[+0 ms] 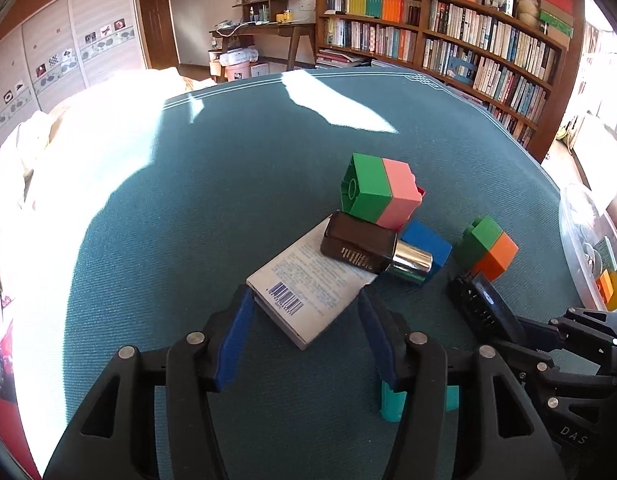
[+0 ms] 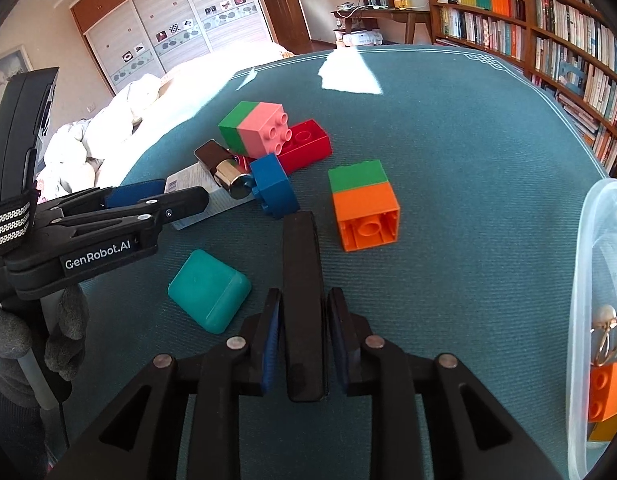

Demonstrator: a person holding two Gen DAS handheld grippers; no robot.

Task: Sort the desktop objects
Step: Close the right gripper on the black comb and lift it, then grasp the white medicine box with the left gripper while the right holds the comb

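Observation:
My left gripper (image 1: 306, 300) is open, its blue pads either side of the near corner of a white box with a barcode (image 1: 308, 286). A dark bottle with a silver cap (image 1: 372, 250) lies on the box, against a green-pink block (image 1: 378, 192) and a blue block (image 1: 426, 242). A green-orange block (image 1: 488, 248) lies to the right. My right gripper (image 2: 302, 300) is shut on a long black comb-like bar (image 2: 302, 280), also seen in the left wrist view (image 1: 482, 306). A red block (image 2: 306, 144) shows behind the pile.
A teal case (image 2: 208, 290) lies on the blue-green cloth (image 2: 468, 160) between the grippers. A clear plastic bin (image 2: 588, 280) at the right edge holds an orange block and a key ring. Bookshelves stand behind at right, a white bed at left.

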